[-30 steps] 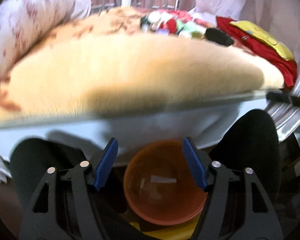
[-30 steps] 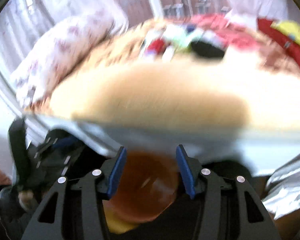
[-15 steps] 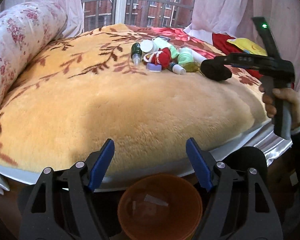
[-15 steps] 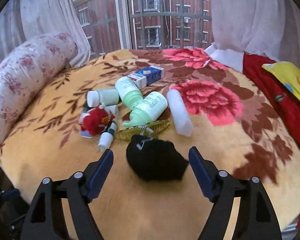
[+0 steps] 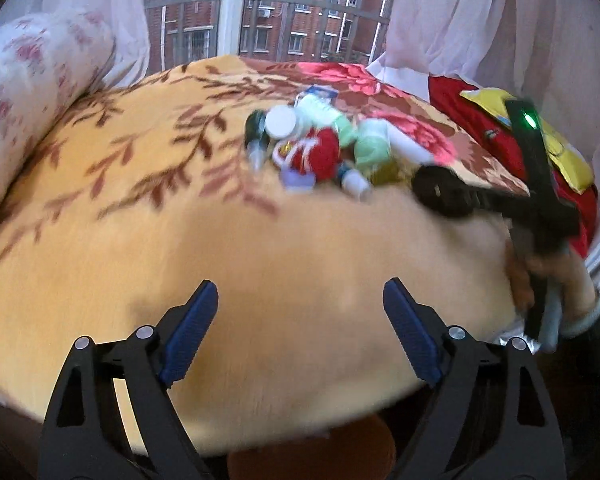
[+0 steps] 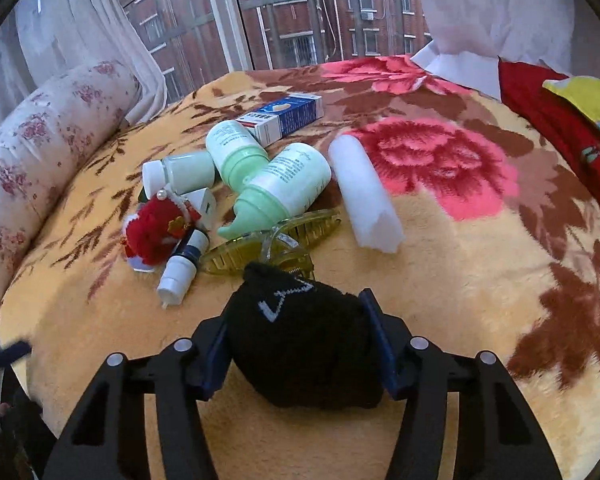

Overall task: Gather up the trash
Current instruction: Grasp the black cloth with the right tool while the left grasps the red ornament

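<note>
The black sock (image 6: 300, 344) lies on the blanket (image 6: 460, 272) between the right gripper (image 6: 296, 340) fingers, whose jaws are closing onto its sides. The left gripper (image 5: 300, 328) hangs well apart, its empty jaws opening.

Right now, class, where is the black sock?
In the right wrist view, the black sock lies on the blanket between the closing right gripper, just before the yellow hair clip.

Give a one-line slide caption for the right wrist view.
Right claw closing around a black sock on the floral blanket, beside scattered bottles.
</note>
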Demonstrator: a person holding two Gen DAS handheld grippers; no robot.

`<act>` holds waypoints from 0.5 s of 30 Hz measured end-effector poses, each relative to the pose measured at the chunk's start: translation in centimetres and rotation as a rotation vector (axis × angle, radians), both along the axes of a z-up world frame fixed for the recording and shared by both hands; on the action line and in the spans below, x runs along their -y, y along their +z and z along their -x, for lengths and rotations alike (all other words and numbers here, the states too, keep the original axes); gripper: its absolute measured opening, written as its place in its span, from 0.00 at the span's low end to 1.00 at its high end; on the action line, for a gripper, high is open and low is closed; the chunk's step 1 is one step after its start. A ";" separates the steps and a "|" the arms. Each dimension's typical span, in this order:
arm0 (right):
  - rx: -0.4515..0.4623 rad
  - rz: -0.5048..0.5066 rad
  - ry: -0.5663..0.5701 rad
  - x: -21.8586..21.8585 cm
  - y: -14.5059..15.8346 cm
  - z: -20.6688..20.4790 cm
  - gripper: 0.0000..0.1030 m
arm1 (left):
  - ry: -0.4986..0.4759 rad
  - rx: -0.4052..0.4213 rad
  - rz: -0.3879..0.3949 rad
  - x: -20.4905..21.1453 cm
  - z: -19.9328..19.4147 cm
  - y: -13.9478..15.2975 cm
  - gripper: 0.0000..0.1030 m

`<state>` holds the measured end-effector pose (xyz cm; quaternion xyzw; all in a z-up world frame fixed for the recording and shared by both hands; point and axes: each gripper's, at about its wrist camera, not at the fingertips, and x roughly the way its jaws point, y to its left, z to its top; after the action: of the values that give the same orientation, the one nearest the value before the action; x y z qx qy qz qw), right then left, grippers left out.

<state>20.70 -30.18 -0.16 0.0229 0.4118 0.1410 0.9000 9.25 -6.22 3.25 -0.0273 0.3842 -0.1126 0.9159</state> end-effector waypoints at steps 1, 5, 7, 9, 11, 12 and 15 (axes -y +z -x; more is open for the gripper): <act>0.004 -0.004 -0.002 0.1 0.0 0.0 0.55 | -0.001 0.002 -0.006 0.4 -1.0 0.2 0.80; 0.019 -0.027 -0.001 0.3 -0.3 0.1 0.57 | -0.013 -0.007 -0.025 1.7 -5.9 0.7 0.80; 0.019 -0.049 -0.001 0.5 -0.5 0.1 0.57 | -0.018 -0.010 -0.041 2.4 -8.1 0.7 0.80; 0.016 -0.076 -0.003 0.9 -0.6 0.1 0.58 | -0.032 -0.012 -0.066 3.2 -9.8 0.5 0.80; 0.013 -0.097 -0.006 1.1 -0.7 0.0 0.58 | -0.057 -0.013 -0.095 4.1 -11.4 0.2 0.80; 0.013 -0.104 -0.007 1.2 -0.7 0.0 0.58 | -0.065 -0.013 -0.104 4.4 -11.9 0.0 0.80; 0.019 -0.121 -0.013 1.3 -0.7 0.1 0.58 | -0.085 -0.035 -0.115 4.8 -13.6 -0.6 0.80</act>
<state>20.60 -31.49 -0.86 0.0785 0.3939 0.1599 0.9017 22.87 -11.06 2.69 0.0395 0.4068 -0.1287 0.9035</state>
